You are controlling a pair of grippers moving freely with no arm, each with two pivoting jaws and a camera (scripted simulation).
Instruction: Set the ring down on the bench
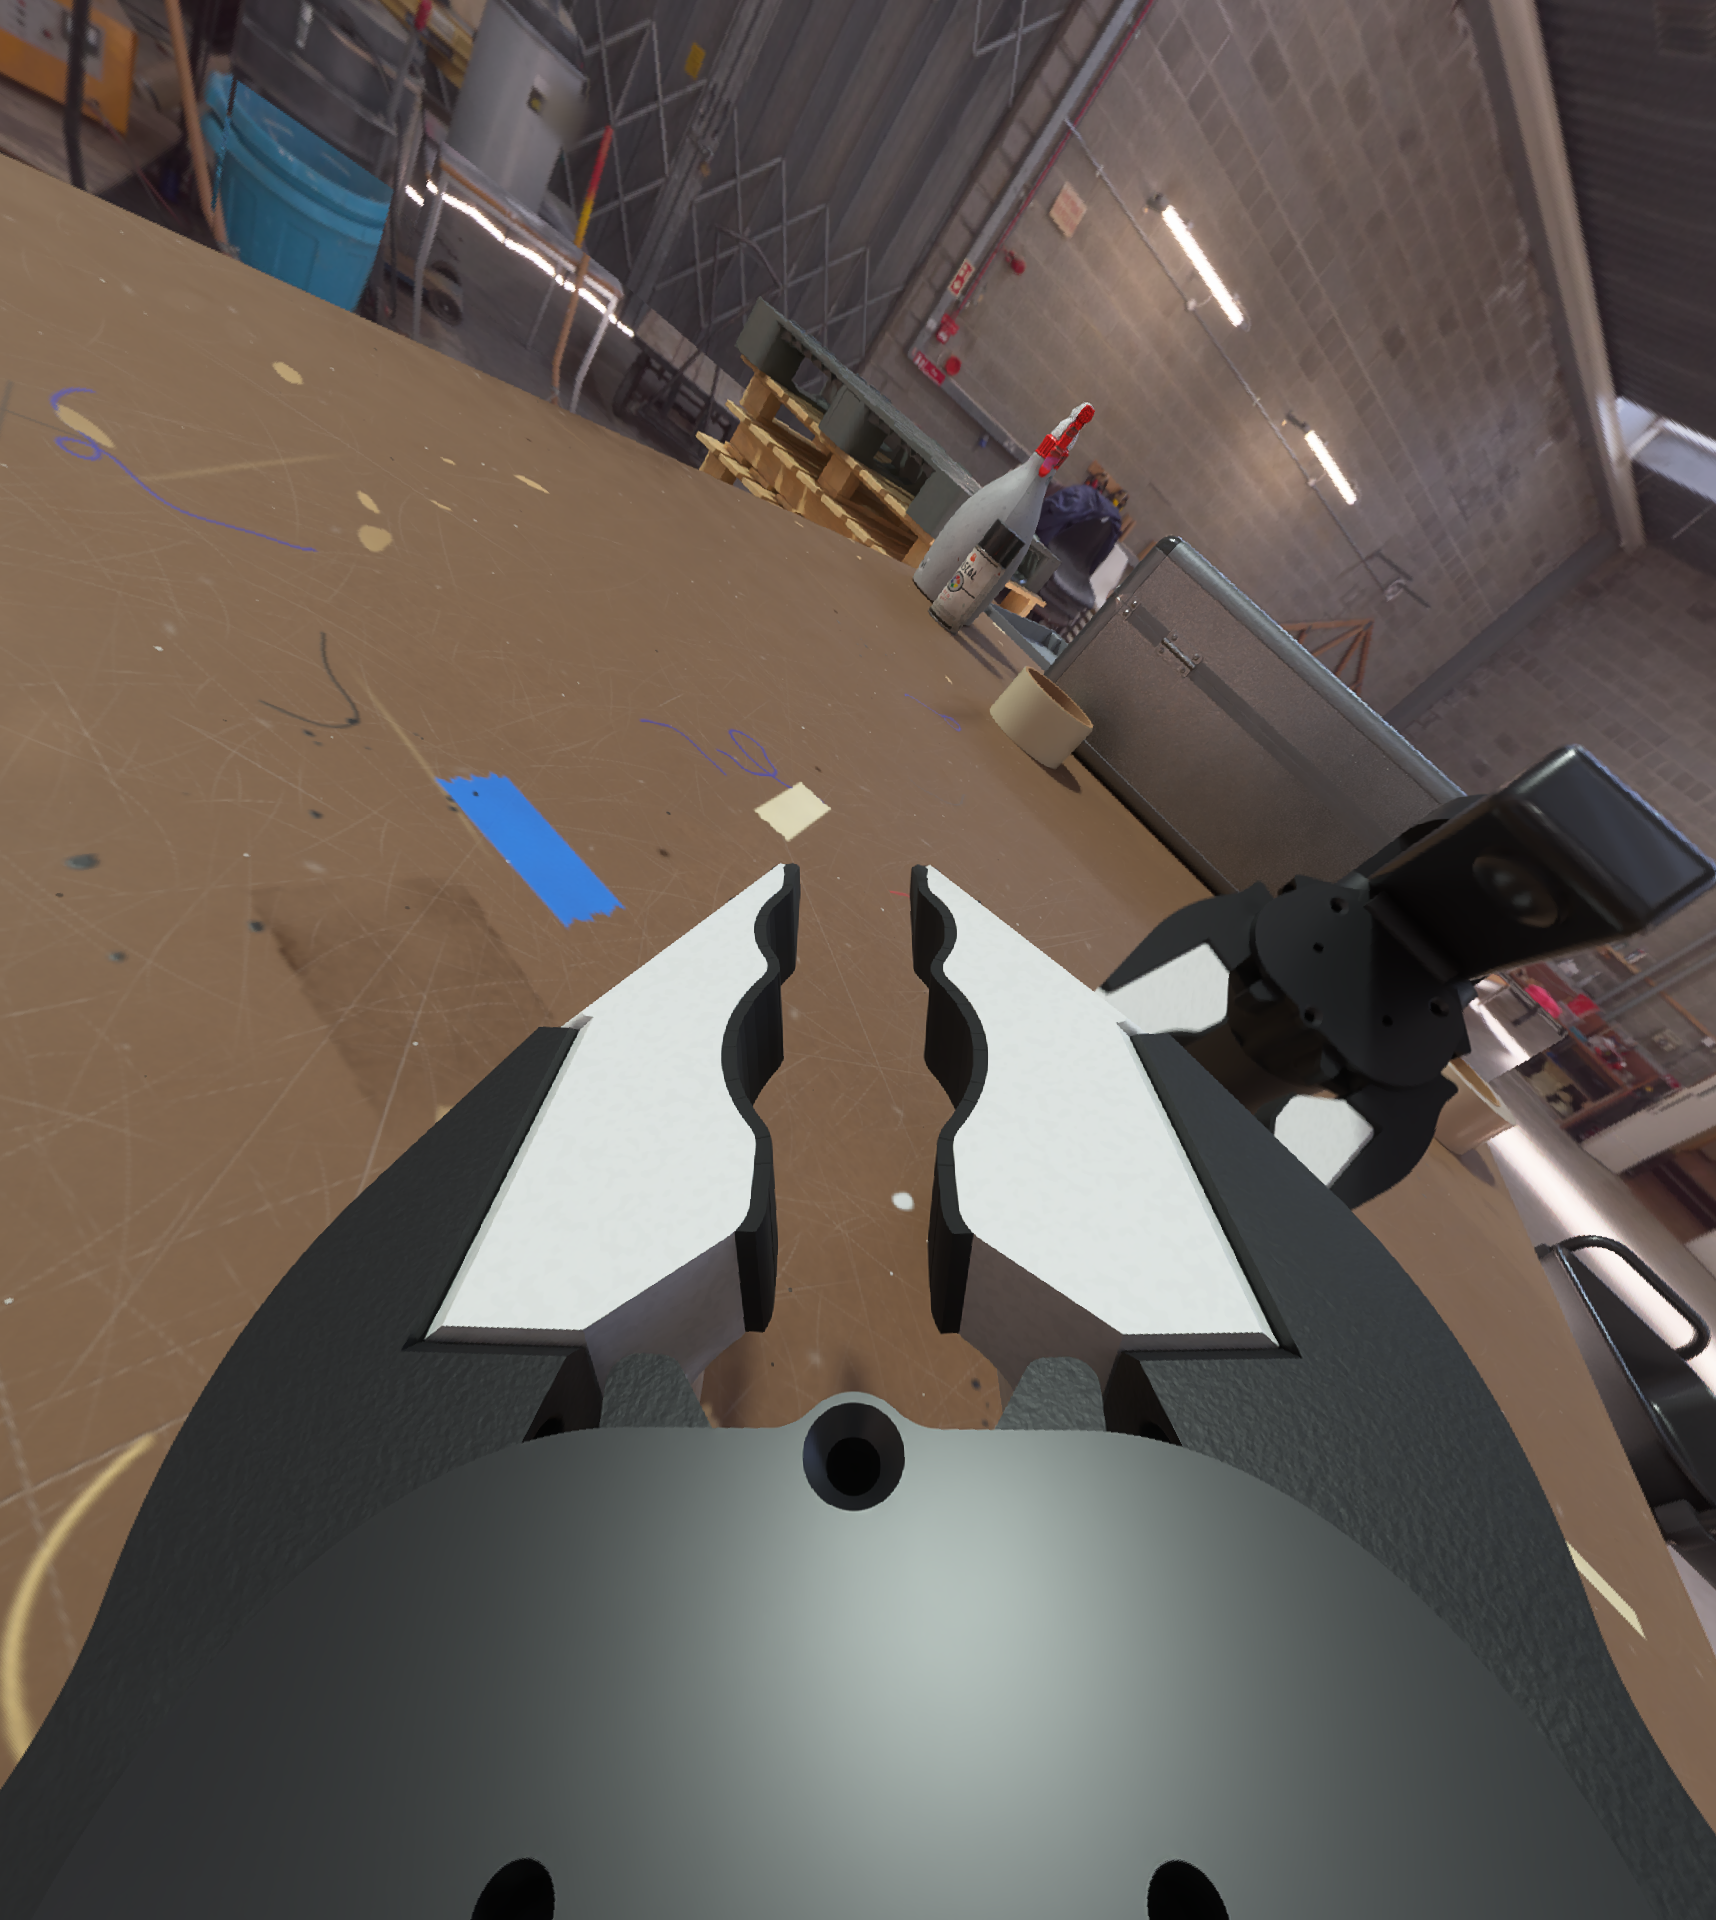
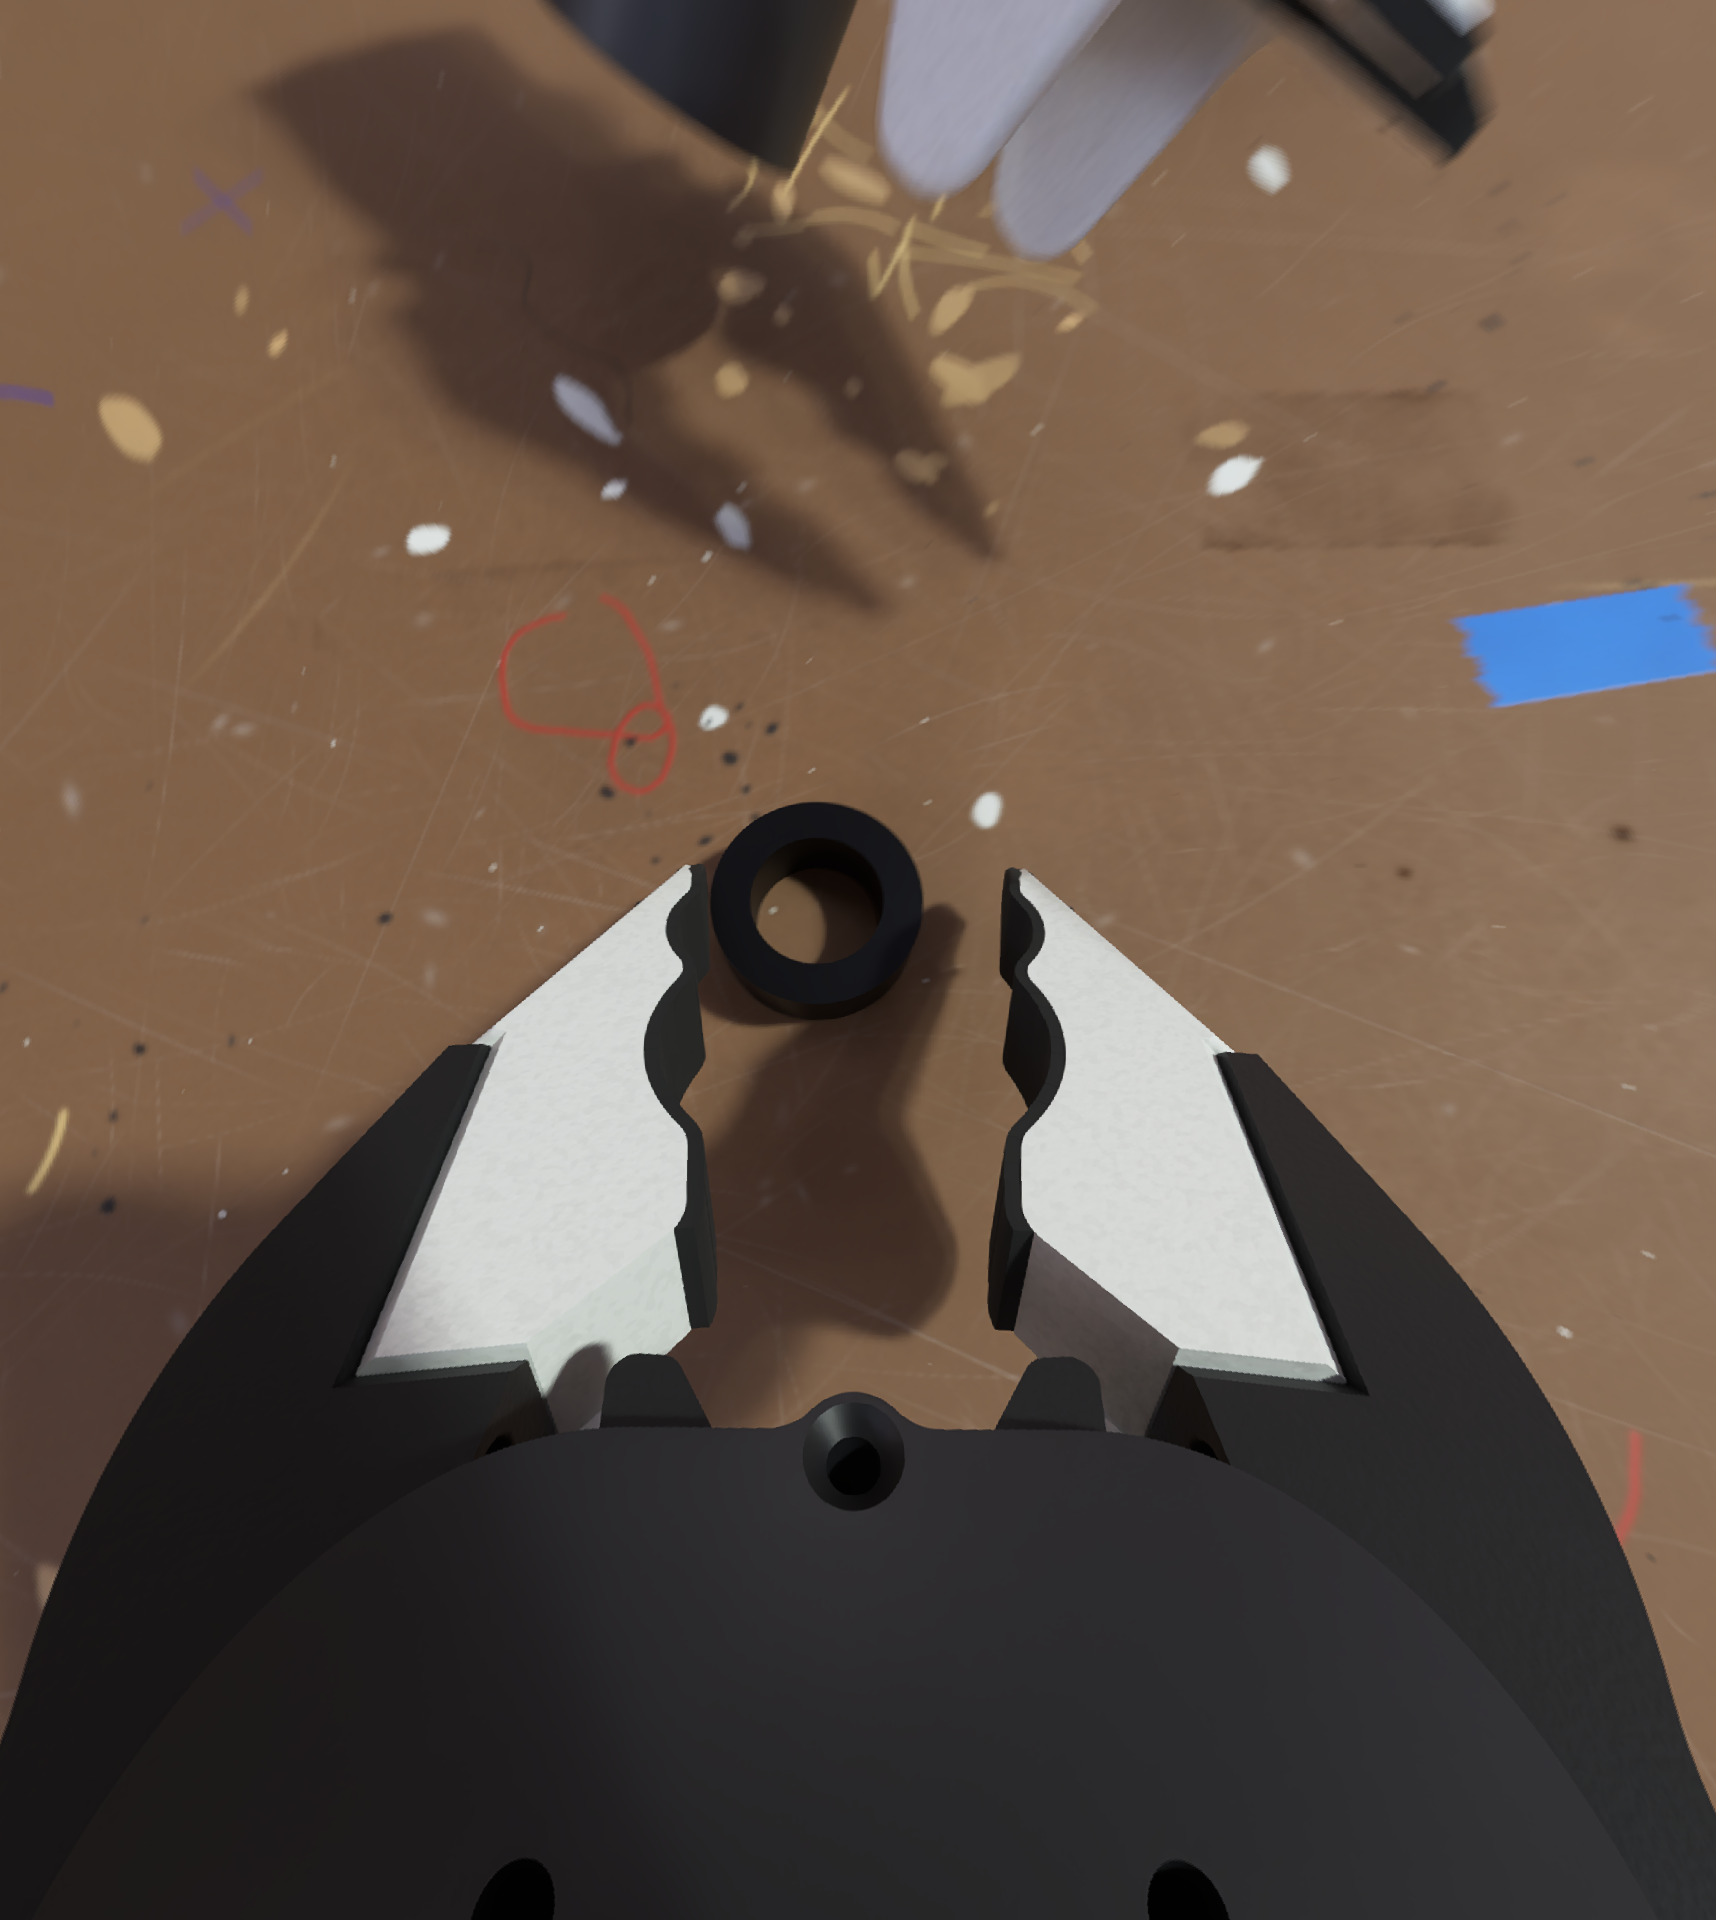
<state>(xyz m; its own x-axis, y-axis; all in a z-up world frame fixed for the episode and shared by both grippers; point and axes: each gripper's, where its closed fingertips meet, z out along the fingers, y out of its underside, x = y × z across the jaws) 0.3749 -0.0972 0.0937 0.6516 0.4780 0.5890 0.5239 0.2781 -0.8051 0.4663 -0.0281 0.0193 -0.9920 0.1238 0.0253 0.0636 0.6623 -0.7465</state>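
The black ring (image 2: 816,908) lies flat on the brown bench (image 2: 1249,935), hole upward, well in from any edge of the worktop that the right wrist view shows. The right gripper (image 2: 849,883) hangs over it with its jaws spread wide and gripping nothing; the ring sits between the fingertips, close against the left one, though whether it touches that tip is hard to tell from this angle. A strip of blue tape (image 2: 1589,644) is stuck to the board off to the right. The left gripper (image 1: 854,878) hovers over bare bench with its jaws parted only narrowly and nothing between them. Toward the far edge of the worktop stand a roll of tan tape (image 1: 1041,717), a grey metal case (image 1: 1238,727) and a spray bottle (image 1: 989,509).
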